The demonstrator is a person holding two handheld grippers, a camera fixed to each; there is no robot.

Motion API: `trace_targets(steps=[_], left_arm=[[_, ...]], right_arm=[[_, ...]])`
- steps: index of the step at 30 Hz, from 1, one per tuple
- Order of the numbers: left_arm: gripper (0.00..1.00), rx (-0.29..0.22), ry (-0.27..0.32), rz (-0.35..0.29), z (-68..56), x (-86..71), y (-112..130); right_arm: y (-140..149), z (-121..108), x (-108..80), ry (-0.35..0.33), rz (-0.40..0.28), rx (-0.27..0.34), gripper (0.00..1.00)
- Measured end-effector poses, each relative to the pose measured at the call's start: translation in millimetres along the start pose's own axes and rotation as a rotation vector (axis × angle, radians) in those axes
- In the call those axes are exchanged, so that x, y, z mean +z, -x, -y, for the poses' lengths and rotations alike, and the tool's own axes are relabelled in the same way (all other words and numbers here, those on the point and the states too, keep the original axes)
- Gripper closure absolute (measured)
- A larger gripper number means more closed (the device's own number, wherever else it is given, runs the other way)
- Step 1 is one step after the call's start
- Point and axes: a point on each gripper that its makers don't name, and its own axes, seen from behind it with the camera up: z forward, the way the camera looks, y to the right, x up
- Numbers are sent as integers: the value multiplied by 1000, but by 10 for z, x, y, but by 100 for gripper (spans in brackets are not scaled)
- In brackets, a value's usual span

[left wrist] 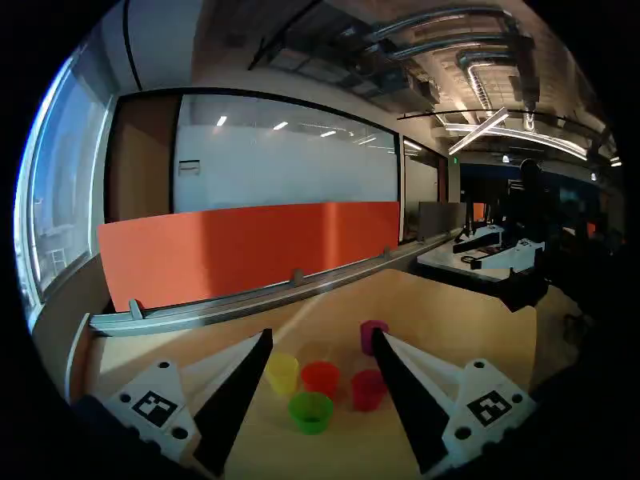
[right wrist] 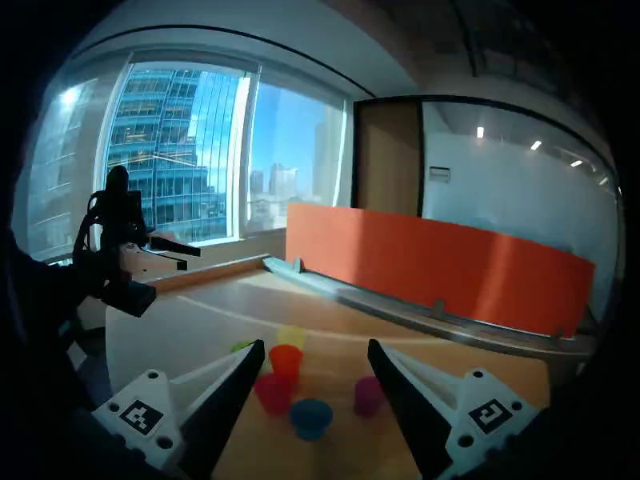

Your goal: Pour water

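Several small plastic cups stand close together on a light wooden table (left wrist: 448,312). In the left gripper view I see a yellow cup (left wrist: 282,373), an orange cup (left wrist: 320,378), a green cup (left wrist: 310,411), a red cup (left wrist: 368,389) and a magenta cup (left wrist: 373,334). My left gripper (left wrist: 320,334) is open, above and short of them, holding nothing. In the right gripper view the yellow cup (right wrist: 290,336), orange cup (right wrist: 286,362), red cup (right wrist: 273,392), a blue cup (right wrist: 311,418) and the magenta cup (right wrist: 369,395) lie between the open fingers of my right gripper (right wrist: 316,346). The green cup (right wrist: 242,347) is partly hidden.
An orange partition (left wrist: 248,240) with a metal rail (left wrist: 264,298) closes the table's far side. Large windows (right wrist: 184,160) run along one side. A white-and-black gripper in a dark-sleeved hand (right wrist: 136,256) shows at the table's left edge. Similar gear (left wrist: 492,248) lies on the neighbouring desk.
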Motion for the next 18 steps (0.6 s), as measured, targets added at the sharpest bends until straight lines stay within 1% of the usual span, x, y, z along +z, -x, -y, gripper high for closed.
trace_targets(steps=[8,18], left_arm=[[9,2,27,39,11,55,171],[9,-8,48,100,33,158,545]], right_arm=[[204,55,60,-24,62,-23,0],[530,82,151,-46,124,-11,0]])
